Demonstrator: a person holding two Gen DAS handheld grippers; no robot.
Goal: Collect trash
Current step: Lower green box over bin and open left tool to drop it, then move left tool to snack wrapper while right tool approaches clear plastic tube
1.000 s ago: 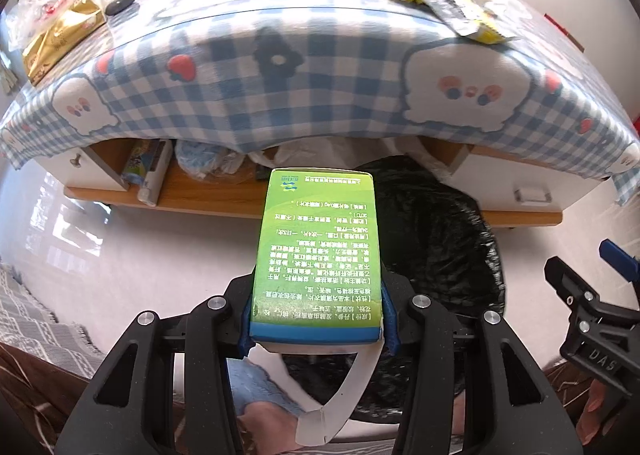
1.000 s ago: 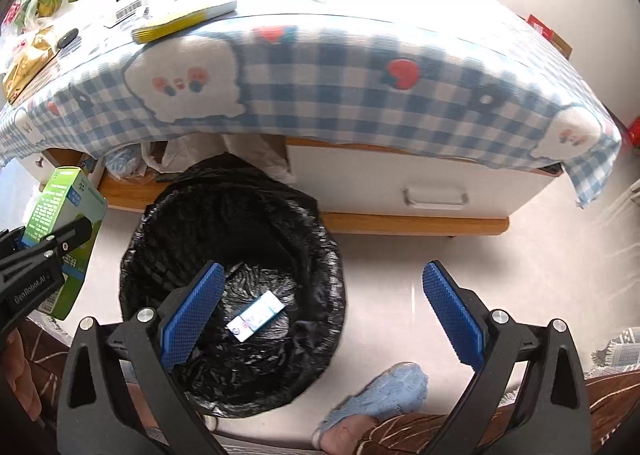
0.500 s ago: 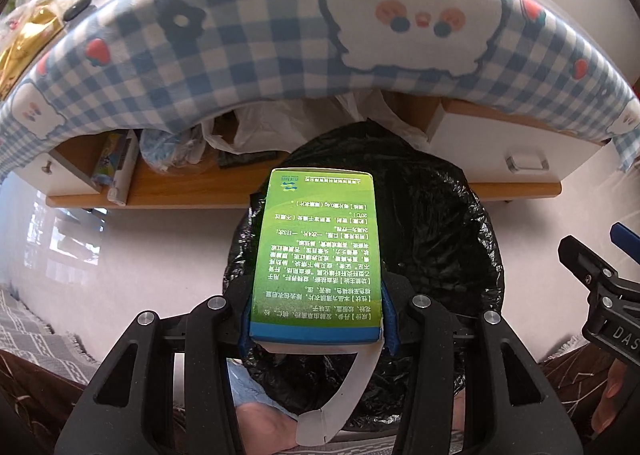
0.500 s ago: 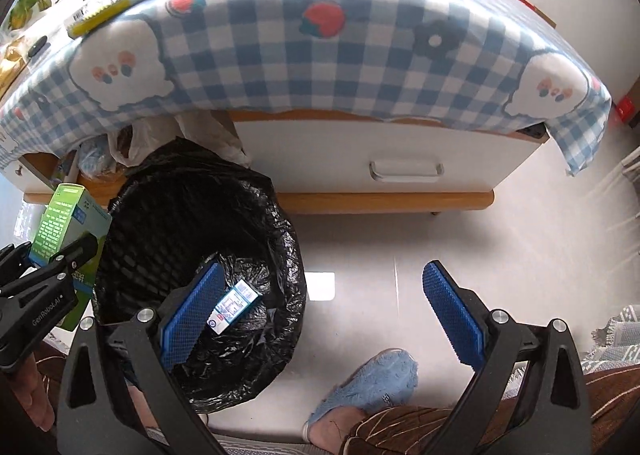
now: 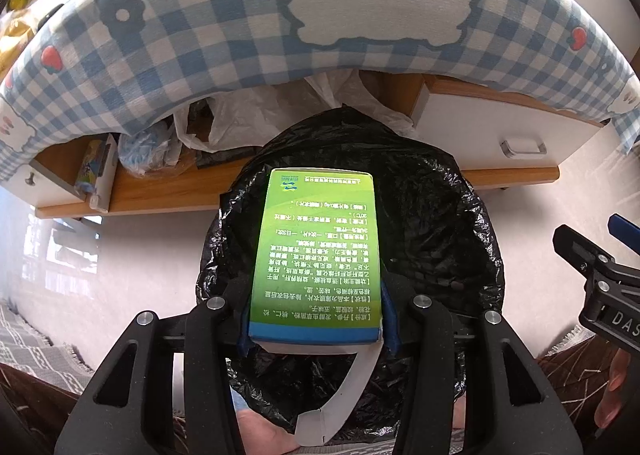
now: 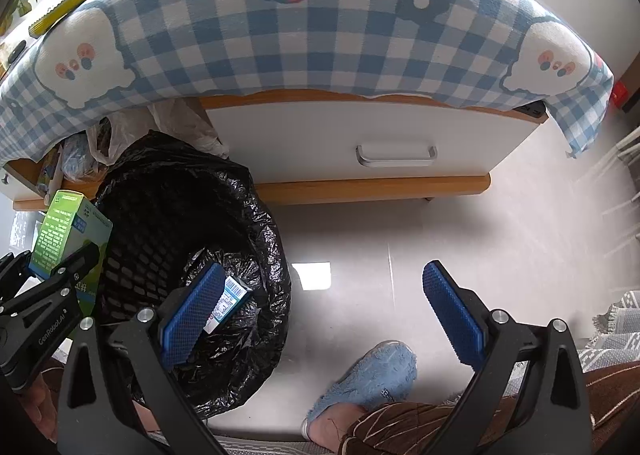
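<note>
Pale floor under the checked worktop, green box (image 5: 316,255) clamped in left gripper (image 5: 314,319) jaws pointing 12 o'clock over the black bin (image 5: 452,223); right gripper (image 6: 320,311) jaws apart, empty.

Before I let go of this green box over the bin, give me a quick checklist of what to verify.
1. Grip: left gripper is shut on the green box, pads on both sides: ok.
2. Position: in the left wrist view the box sits over the mouth of the black-lined bin: ok.
3. True overlap: in the right wrist view the box appears at the bin's left rim, so a clean drop: cannot tell.
4. Bin space: only a small carton lies inside: ok.
5. Right gripper is open, empty, off to the side above the floor: ok.
6. Loose white flap hangs under the box; snag risk: cannot tell.
</note>
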